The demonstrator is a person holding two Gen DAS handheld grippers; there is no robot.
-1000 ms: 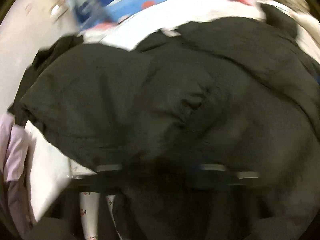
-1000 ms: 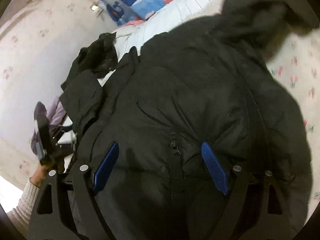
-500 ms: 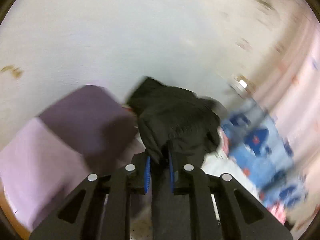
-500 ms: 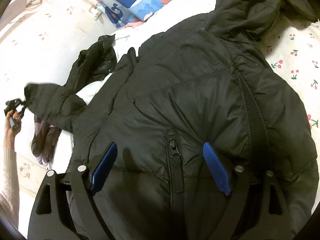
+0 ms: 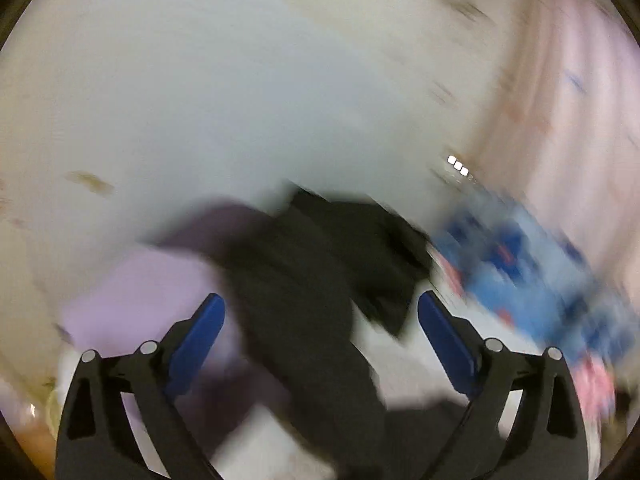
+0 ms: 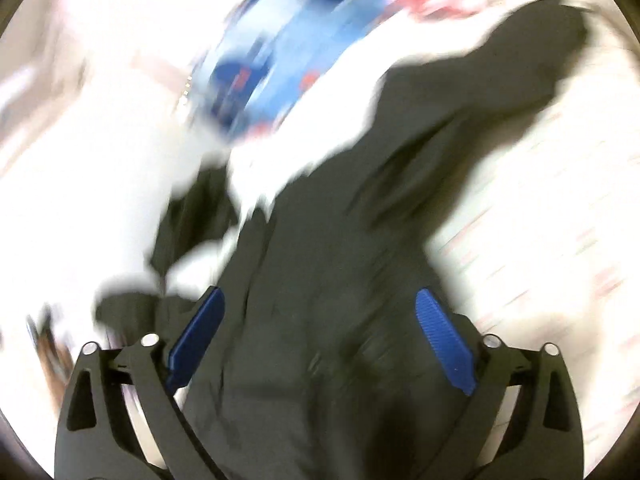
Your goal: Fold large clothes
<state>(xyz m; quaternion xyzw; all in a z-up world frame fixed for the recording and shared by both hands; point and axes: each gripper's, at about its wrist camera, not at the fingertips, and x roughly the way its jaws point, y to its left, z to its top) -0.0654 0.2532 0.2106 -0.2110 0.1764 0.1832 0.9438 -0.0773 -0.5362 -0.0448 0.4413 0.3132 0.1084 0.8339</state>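
Left gripper: jaws opening, blue pads spread wide, nothing pressed between them. Right gripper: jaws likewise opening, wide apart, with no pad contact visible. Both views are heavily blurred.

Black padded jacket: largest item in view. It lies spread on the white bed sheet directly ahead of and beneath the right gripper, its body running between the two pads, with one dark part reaching away to the upper right. In the left wrist view a dark length of the jacket passes between the open pads without touching either, and bunches just ahead of them.

Pale wall: fills the field above the left gripper.

Blue patterned bedding: ahead of the right gripper, beyond the jacket; to the right of the left gripper.

Lilac fabric: just left of the left gripper's left pad; detail cannot be told.
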